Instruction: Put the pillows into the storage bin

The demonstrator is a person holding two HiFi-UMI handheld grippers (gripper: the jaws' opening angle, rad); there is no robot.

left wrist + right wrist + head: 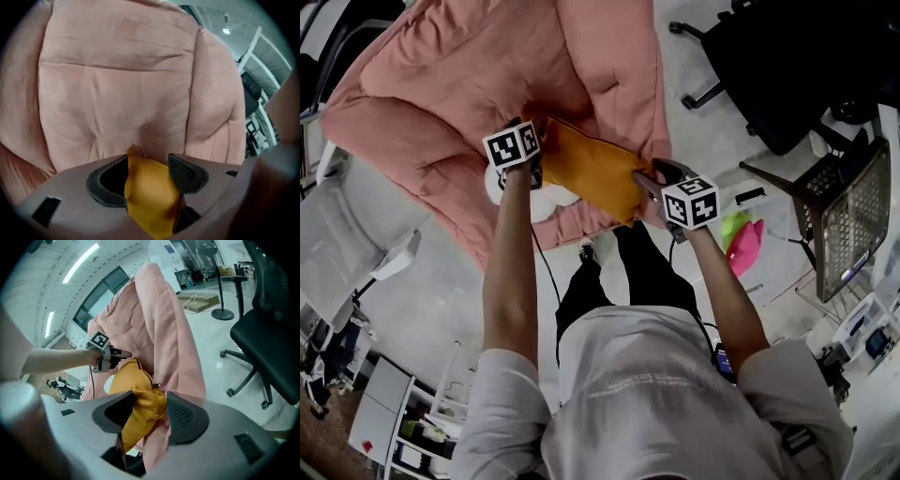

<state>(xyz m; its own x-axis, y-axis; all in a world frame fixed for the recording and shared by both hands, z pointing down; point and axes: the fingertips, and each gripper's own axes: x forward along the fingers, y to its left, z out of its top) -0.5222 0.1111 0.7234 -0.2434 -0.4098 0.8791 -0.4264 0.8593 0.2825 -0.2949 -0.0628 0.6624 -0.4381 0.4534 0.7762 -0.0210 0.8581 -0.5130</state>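
Your left gripper (147,177) and right gripper (146,414) jaws each pinch just an edge of the orange pillow (592,171). That shallow fabric bite could slip, dropping it onto the pink cushion (459,84).

Left arm (508,262): bare forearm stretched toward 12 o'clock
Left gripper (150,180): jaws clamped on a corner of the yellow pillow (591,169)
Right arm (727,291): reaches toward 11 o'clock
Right gripper (147,416): jaws pinch the pillow's opposite end
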